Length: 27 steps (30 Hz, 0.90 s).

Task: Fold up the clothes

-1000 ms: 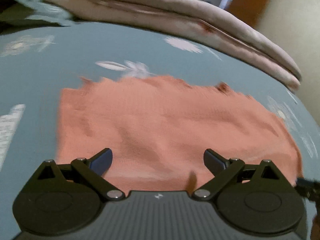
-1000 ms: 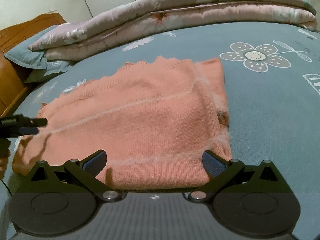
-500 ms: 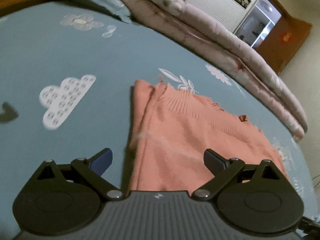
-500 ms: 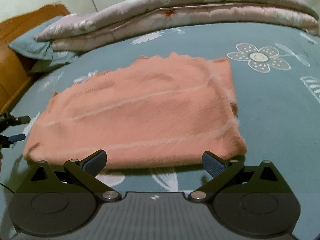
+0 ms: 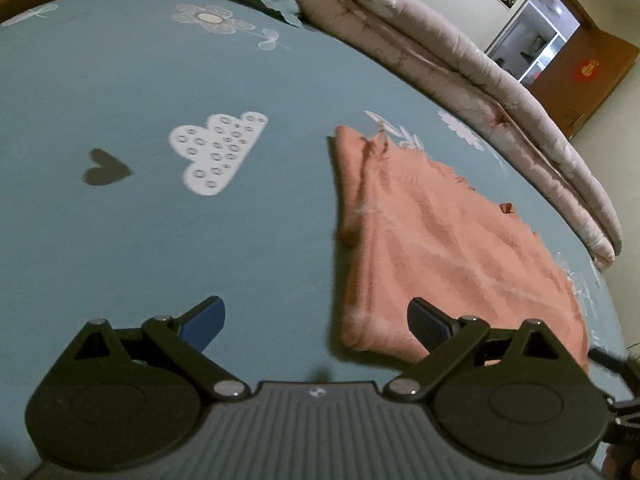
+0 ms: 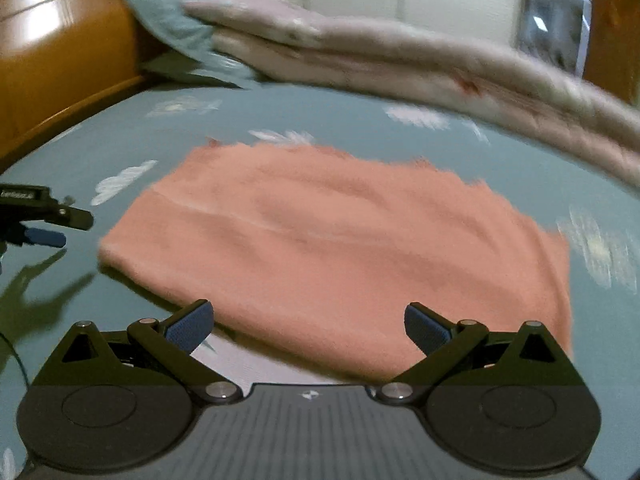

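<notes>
A salmon-pink knitted sweater [image 5: 448, 248] lies folded into a flat rectangle on the blue patterned bed sheet [image 5: 160, 240]. In the left wrist view it is right of centre, and my left gripper [image 5: 316, 320] hovers open and empty just off its near left corner. In the right wrist view the sweater [image 6: 340, 240] fills the middle, with my right gripper [image 6: 306, 326] open and empty over its near edge. The left gripper [image 6: 44, 226] also shows at the left edge of that view, beside the sweater's left end. The right wrist view is blurred by motion.
A folded pinkish floral quilt [image 5: 460, 64] runs along the far side of the bed. A blue-grey pillow [image 6: 176, 16] leans against the wooden headboard [image 6: 60, 40]. White wardrobe doors [image 5: 452, 4] and an orange door [image 5: 580, 76] stand beyond. Bare sheet spreads left of the sweater.
Both grippers have drawn back from the sweater and stayed open. The left one swung to the sweater's left end; the right one turned leftward, toward the headboard.
</notes>
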Tool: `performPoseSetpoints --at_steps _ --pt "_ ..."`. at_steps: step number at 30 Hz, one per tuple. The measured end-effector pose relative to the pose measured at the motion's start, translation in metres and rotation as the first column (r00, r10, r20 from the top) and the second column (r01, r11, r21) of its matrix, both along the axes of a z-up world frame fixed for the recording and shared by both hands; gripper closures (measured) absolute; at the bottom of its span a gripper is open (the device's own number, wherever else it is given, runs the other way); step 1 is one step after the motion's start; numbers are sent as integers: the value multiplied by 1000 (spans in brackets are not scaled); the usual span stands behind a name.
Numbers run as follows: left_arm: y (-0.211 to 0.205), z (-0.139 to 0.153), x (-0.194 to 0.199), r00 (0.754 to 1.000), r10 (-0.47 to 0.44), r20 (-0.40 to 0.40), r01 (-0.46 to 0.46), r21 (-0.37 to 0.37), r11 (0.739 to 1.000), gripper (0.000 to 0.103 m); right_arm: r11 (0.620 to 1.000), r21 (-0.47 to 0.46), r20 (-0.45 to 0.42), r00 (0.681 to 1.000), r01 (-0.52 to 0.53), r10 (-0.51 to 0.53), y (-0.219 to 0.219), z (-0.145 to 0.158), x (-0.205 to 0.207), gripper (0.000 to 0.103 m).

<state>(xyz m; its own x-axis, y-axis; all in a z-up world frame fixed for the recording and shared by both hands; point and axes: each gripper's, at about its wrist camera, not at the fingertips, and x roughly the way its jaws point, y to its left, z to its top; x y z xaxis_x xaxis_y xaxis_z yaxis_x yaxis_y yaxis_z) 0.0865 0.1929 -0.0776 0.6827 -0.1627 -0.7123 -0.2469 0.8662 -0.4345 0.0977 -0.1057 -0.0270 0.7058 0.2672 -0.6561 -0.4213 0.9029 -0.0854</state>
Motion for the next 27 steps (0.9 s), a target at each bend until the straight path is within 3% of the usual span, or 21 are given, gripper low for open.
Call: performPoseSetpoints --at_steps 5,10,14,20,23,27 --pt "22 3 -20 1000 1 -3 -1 4 1000 6 961 -216 102 975 -170 195 75 -7 -4 2" --pt "42 4 -36 1000 -28 7 28 3 1000 6 843 -461 138 917 -275 374 144 -26 -10 9" --pt "58 2 -42 999 -41 18 41 -24 999 6 768 -538 95 880 -348 465 180 -39 -7 15" --pt "75 -5 -51 998 -39 55 46 -129 991 6 616 -695 46 833 -370 551 209 -68 -4 19" --pt "81 -9 -53 996 -40 74 54 -196 979 6 566 -746 41 824 -350 565 217 -76 -2 20" --pt "86 -11 -52 995 -32 93 52 -227 973 6 521 -792 51 816 -318 576 226 -85 -2 21"
